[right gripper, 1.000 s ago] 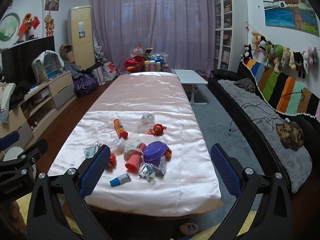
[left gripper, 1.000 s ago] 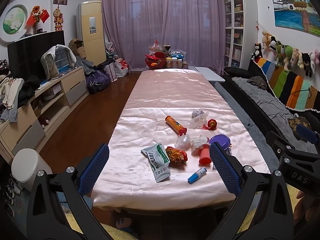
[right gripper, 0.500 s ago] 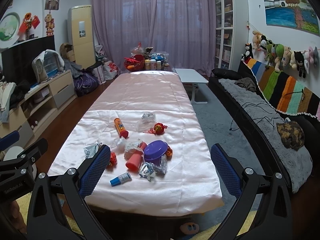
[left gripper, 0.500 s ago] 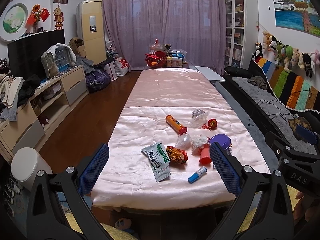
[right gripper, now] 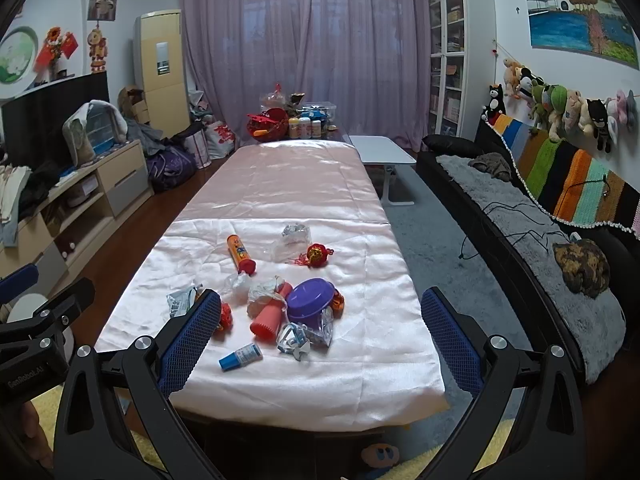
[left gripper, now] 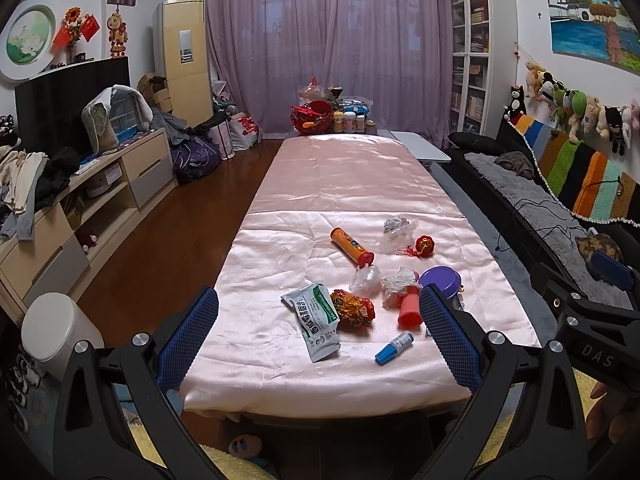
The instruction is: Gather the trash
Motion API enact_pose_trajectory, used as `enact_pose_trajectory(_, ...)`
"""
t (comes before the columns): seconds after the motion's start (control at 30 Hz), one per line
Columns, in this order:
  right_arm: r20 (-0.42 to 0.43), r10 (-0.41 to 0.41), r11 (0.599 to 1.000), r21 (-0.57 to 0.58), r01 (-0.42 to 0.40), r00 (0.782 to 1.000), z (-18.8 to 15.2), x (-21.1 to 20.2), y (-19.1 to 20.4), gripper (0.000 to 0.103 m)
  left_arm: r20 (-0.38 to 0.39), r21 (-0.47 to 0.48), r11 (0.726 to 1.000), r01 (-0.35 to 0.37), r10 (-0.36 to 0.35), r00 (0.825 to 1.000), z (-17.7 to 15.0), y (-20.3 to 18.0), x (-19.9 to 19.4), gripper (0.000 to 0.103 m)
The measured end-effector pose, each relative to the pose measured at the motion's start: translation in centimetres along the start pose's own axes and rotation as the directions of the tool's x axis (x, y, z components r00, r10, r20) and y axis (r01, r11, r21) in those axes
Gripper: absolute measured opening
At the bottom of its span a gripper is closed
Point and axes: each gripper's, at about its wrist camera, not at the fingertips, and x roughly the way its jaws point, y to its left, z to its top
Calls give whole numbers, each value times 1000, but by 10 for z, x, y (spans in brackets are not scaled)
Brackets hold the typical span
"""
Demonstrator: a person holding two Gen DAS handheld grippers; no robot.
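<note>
Trash lies scattered on the near end of a long table under a pink satin cloth [left gripper: 340,176]. I see a green-and-white packet [left gripper: 316,316], a crumpled red-gold wrapper [left gripper: 354,307], an orange tube [left gripper: 351,246], a red cup [left gripper: 409,312], a purple bowl [right gripper: 310,299], a small blue-capped bottle [right gripper: 240,357], clear plastic bags [right gripper: 294,240] and a red ornament [right gripper: 316,255]. My left gripper [left gripper: 318,332] hangs open before the table's near edge, with nothing between its fingers. My right gripper [right gripper: 320,334] is open too and holds nothing.
A white lidded bin [left gripper: 56,330] stands on the floor at the left. A low cabinet [left gripper: 80,200] with clothes lines the left wall, a dark sofa [right gripper: 532,220] the right. Jars and a red basket [left gripper: 314,114] crowd the table's far end. A white side table [right gripper: 386,150] stands right of it.
</note>
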Motion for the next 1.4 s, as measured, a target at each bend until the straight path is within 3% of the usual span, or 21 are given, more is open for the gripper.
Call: enact_pose_trajectory(1.4,2,13,1000,16,-13,1000,1,-4,-7,100,-9,-3,1000,-1,1,1000,-2,1,2,95)
